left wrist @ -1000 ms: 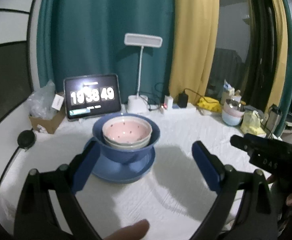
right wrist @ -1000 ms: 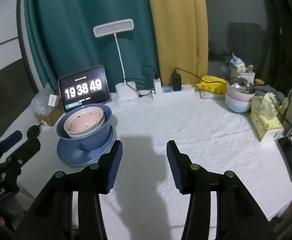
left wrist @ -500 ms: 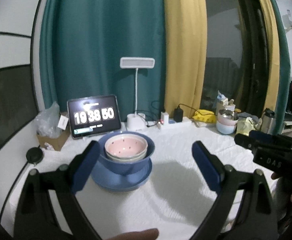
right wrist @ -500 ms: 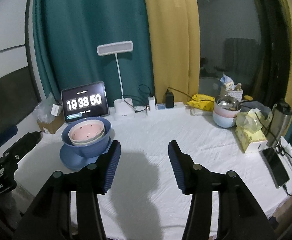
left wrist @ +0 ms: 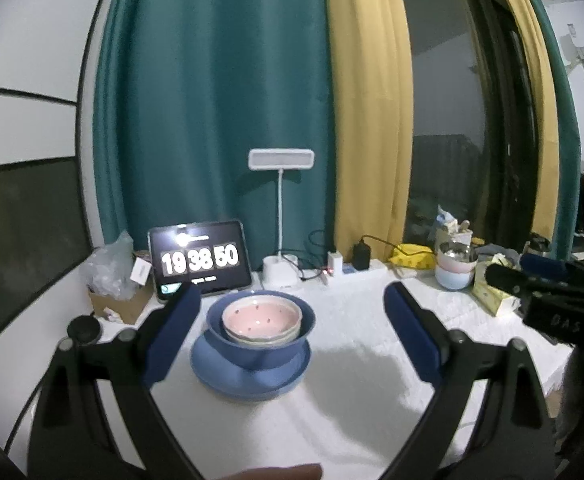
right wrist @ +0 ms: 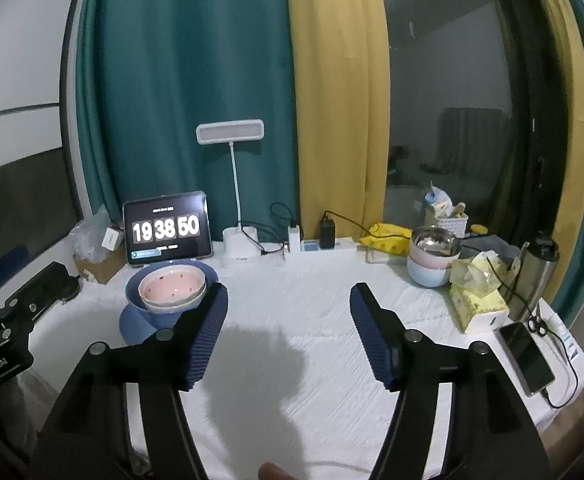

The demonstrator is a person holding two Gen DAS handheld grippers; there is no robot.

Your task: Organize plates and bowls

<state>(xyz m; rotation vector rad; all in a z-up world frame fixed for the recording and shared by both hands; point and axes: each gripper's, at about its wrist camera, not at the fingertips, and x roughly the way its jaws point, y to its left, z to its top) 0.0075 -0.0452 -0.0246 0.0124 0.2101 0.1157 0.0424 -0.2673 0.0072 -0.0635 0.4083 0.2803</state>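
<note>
Blue plate [left wrist: 248,376] near the worktop's [left wrist: 352,408] back left corner carries a blue bowl [left wrist: 260,344] with a pink bowl [left wrist: 262,316] nested inside. Left gripper [left wrist: 292,328] hovers released before the stack, nothing between its pads. Right gripper [right wrist: 288,332] is opening over bare cloth, also empty.

Behind the white tablecloth [right wrist: 312,320] a tablet [right wrist: 167,229] shows 19 38 50 — beside it a white desk lamp [right wrist: 232,184]; tissue box [right wrist: 478,306], phone [right wrist: 526,358], steel flask [right wrist: 536,276] sit right.
</note>
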